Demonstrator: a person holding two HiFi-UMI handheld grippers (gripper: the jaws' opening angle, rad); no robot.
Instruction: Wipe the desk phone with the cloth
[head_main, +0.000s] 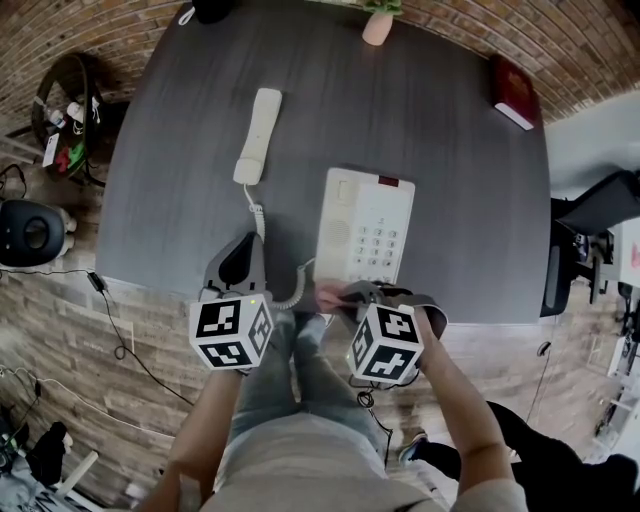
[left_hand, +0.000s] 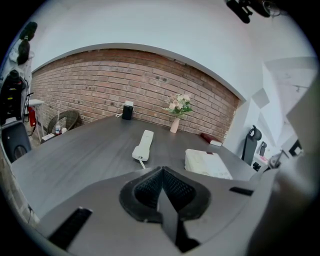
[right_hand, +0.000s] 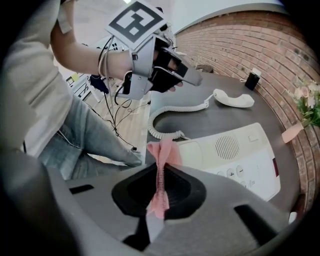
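The white desk phone base (head_main: 365, 225) sits near the dark table's front edge, also seen in the right gripper view (right_hand: 240, 155) and the left gripper view (left_hand: 206, 163). Its handset (head_main: 258, 135) lies off the cradle to the left, joined by a coiled cord (head_main: 290, 290). My right gripper (head_main: 345, 296) is shut on a pink cloth (right_hand: 161, 175), which pokes out at the phone's near edge (head_main: 328, 296). My left gripper (head_main: 245, 262) hovers left of the phone, jaws shut and empty (left_hand: 161, 192).
A pink vase with flowers (head_main: 378, 22) stands at the table's far edge. A red book (head_main: 513, 92) lies at the far right. A small black object (left_hand: 127, 110) stands by the brick wall. A chair (head_main: 590, 235) is to the right.
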